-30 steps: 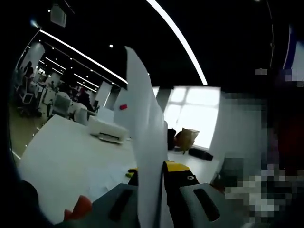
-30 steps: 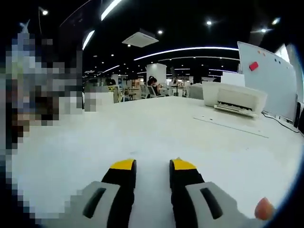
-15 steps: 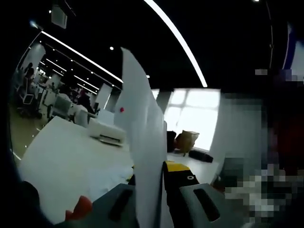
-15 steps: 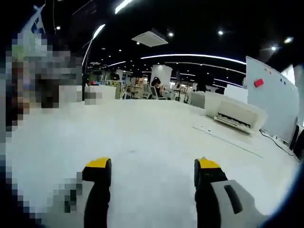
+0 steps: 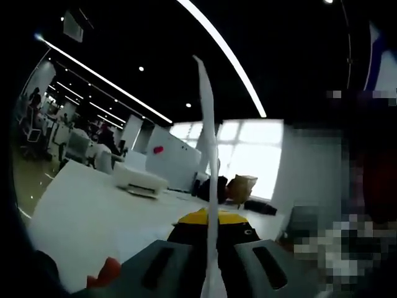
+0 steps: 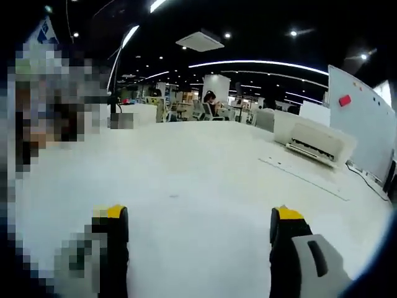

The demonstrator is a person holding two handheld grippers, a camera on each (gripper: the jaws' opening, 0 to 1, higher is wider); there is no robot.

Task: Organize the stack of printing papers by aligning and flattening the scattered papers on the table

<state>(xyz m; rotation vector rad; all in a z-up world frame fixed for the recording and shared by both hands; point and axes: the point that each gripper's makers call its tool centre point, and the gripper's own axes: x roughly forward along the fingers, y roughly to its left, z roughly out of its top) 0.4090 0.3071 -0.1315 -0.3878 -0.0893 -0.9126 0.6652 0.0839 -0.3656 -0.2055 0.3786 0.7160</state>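
The left gripper (image 5: 211, 226) is clenched on a white sheet of paper (image 5: 209, 161), held up off the table (image 5: 80, 205). In the left gripper view the sheet is seen edge-on: a thin pale strip rising from between the yellow jaw tips at 6 o'clock and running up toward 12 o'clock, ending in a point against the dark ceiling. The jaws press on it from both sides near its lower end.

The right gripper (image 6: 198, 217) is released, its two yellow-tipped jaws spread wide, one at about 7 o'clock and one at about 5 o'clock in the right gripper view. Nothing lies between them. It hangs low over the white table (image 6: 186, 180), which stretches away toward 12 o'clock.

A white printer (image 6: 319, 141) sits on the table at about 2 o'clock in the right gripper view, with a whiteboard (image 6: 363, 115) past it. The paper stack itself cannot be made out.

The step in hand looks like carrying a stray sheet toward the stack. Next, the sheet likely needs turning flat and lowering onto the pile with its edges matched. The free right gripper seems ready to steady or square it. A thin, floppy sheet may bend or slip as it tilts.
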